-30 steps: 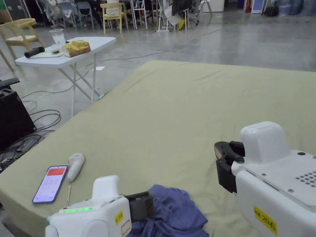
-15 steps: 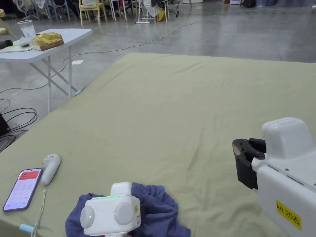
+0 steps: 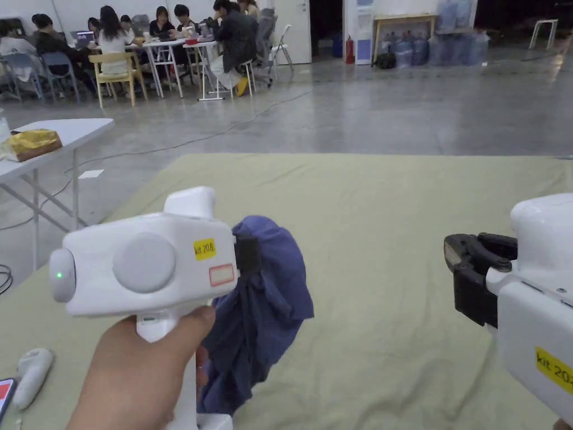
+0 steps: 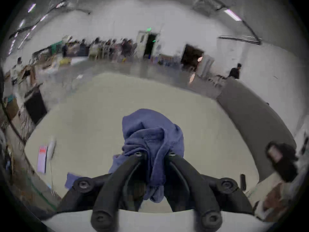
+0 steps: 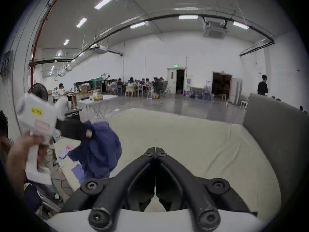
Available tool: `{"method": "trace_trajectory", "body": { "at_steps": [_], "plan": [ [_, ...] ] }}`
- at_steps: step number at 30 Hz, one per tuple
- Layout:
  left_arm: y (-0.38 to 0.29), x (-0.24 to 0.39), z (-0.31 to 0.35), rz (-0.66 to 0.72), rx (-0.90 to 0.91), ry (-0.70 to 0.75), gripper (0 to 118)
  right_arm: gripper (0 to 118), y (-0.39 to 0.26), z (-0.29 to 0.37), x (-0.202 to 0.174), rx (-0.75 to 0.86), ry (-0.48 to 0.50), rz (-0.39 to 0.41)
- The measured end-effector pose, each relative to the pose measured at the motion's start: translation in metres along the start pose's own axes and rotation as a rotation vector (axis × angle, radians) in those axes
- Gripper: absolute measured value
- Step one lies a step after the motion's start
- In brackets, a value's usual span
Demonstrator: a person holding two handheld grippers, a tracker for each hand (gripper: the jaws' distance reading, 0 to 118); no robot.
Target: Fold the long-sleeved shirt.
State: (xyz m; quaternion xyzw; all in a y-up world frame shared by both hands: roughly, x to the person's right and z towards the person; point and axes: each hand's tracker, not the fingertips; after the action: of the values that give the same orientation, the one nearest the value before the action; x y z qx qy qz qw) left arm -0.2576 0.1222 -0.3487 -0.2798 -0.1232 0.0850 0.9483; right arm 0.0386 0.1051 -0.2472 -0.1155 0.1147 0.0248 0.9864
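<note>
A bunched blue long-sleeved shirt (image 3: 263, 297) hangs in the air above the olive-green covered table (image 3: 391, 224). My left gripper (image 3: 247, 255) is shut on its upper part, held up by a hand. In the left gripper view the shirt (image 4: 150, 135) is pinched between both black jaws of that gripper (image 4: 154, 155) and spills over them. The right gripper view shows the same shirt (image 5: 100, 148) dangling from the left gripper (image 5: 87, 133). My right gripper (image 5: 155, 152) has its jaws together with nothing in them; it hovers at the right (image 3: 456, 263), apart from the shirt.
A phone (image 3: 4, 392) and a white remote (image 3: 31, 375) lie at the table's near left corner. A white folding table (image 3: 50, 145) stands to the left. A grey padded wall (image 5: 275, 135) borders the right side. People sit at tables far behind.
My left gripper has lifted the shirt from the table's near edge up into the air. The head camera has tilted up. The right gripper has stayed roughly where it was.
</note>
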Motion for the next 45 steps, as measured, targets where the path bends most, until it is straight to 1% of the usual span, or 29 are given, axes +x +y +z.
{"method": "trace_trajectory", "body": {
  "at_steps": [3, 5, 7, 9, 10, 11, 12, 14, 15, 17, 21, 23, 24, 25, 26, 27, 28, 29, 33, 35, 36, 37, 38, 39, 40, 41, 43, 44, 45],
  "plan": [
    [0.036, 0.057, 0.014, -0.078, 0.076, -0.072, 9, 0, 0.023, 0.026, 0.023, 0.084, -0.063, 0.002],
    [0.046, 0.093, 0.012, -0.144, 0.093, -0.104, 9, 0, 0.036, 0.042, 0.04, 0.122, -0.108, -0.015],
    [0.049, 0.124, -0.001, -0.171, 0.079, -0.139, 9, 0, 0.046, 0.055, 0.057, 0.144, -0.131, -0.035],
    [0.04, 0.154, -0.021, -0.154, 0.03, -0.211, 9, 0, 0.054, 0.062, 0.075, 0.049, -0.143, -0.064],
    [0.031, 0.169, -0.034, -0.155, 0.007, -0.246, 9, 0, 0.055, 0.064, 0.085, 0.045, -0.131, -0.099],
    [0.019, 0.183, -0.052, -0.168, -0.028, -0.268, 9, 0, 0.05, 0.07, 0.095, 0.08, -0.129, -0.123],
    [0.003, 0.198, -0.069, -0.181, -0.063, -0.274, 9, 0, 0.044, 0.075, 0.1, 0.094, -0.149, -0.122],
    [-0.036, 0.222, -0.105, -0.193, -0.15, -0.273, 9, 0, 0.031, 0.082, 0.107, 0.077, -0.237, -0.087],
    [-0.06, 0.23, -0.125, -0.197, -0.203, -0.271, 9, 0, 0.023, 0.085, 0.111, 0.065, -0.252, -0.078],
    [-0.115, 0.244, -0.168, -0.202, -0.351, -0.256, 9, 0, 0.006, 0.09, 0.121, 0.032, -0.245, -0.087],
    [-0.217, 0.251, -0.236, -0.15, -0.588, -0.23, 9, 0, -0.03, 0.092, 0.138, -0.058, -0.272, -0.13],
    [-0.249, 0.249, -0.251, -0.103, -0.677, -0.221, 9, 0, -0.044, 0.092, 0.144, -0.09, -0.279, -0.142],
    [-0.256, 0.246, -0.256, -0.05, -0.694, -0.242, 10, 0, -0.05, 0.091, 0.146, -0.102, -0.279, -0.145],
    [-0.256, 0.242, -0.258, 0.018, -0.687, -0.263, 18, 0, -0.053, 0.089, 0.148, -0.11, -0.277, -0.147],
    [-0.248, 0.24, -0.257, 0.063, -0.679, -0.284, 40, 0, -0.055, 0.087, 0.149, -0.117, -0.274, -0.15],
    [-0.237, 0.236, -0.25, 0.084, -0.663, -0.301, 87, 0, -0.056, 0.085, 0.15, -0.12, -0.271, -0.153],
    [-0.221, 0.234, -0.245, 0.089, -0.634, -0.346, 110, 0, -0.055, 0.084, 0.15, -0.116, -0.264, -0.161],
    [-0.2, 0.229, -0.232, 0.085, -0.574, -0.376, 118, 0, -0.053, 0.084, 0.15, -0.102, -0.248, -0.176],
    [-0.131, 0.184, -0.164, 0.04, -0.282, -0.363, 118, 0, -0.052, 0.083, 0.146, -0.064, -0.196, -0.206],
    [-0.126, 0.154, -0.135, -0.008, -0.238, -0.299, 115, 0, -0.059, 0.082, 0.142, -0.077, -0.174, -0.216],
    [-0.13, 0.14, -0.122, -0.055, -0.243, -0.227, 105, 0, -0.066, 0.081, 0.139, -0.095, -0.163, -0.221],
    [-0.139, 0.129, -0.115, -0.099, -0.257, -0.146, 82, 0, -0.075, 0.08, 0.137, -0.122, -0.154, -0.234],
    [-0.154, 0.117, -0.107, -0.14, -0.277, -0.066, 82, 0, -0.086, 0.077, 0.135, -0.159, -0.14, -0.254],
    [-0.172, 0.108, -0.105, -0.162, -0.307, -0.012, 71, 0, -0.096, 0.075, 0.133, -0.195, -0.128, -0.277],
    [-0.188, 0.098, -0.105, -0.161, -0.35, 0.027, 40, 0, -0.106, 0.072, 0.132, -0.233, -0.119, -0.305],
    [-0.204, 0.087, -0.104, -0.132, -0.426, 0.058, 0, 0, -0.116, 0.068, 0.131, -0.269, -0.108, -0.336],
    [-0.223, 0.071, -0.108, -0.021, -0.535, -0.049, 0, 0, -0.133, 0.061, 0.13, -0.336, -0.09, -0.376],
    [-0.227, 0.068, -0.109, 0.036, -0.539, -0.083, 0, 0, -0.138, 0.058, 0.129, -0.364, -0.091, -0.38],
    [-0.227, 0.068, -0.11, 0.044, -0.526, -0.071, 0, 0, -0.142, 0.055, 0.128, -0.382, -0.095, -0.38]
  ]
}}
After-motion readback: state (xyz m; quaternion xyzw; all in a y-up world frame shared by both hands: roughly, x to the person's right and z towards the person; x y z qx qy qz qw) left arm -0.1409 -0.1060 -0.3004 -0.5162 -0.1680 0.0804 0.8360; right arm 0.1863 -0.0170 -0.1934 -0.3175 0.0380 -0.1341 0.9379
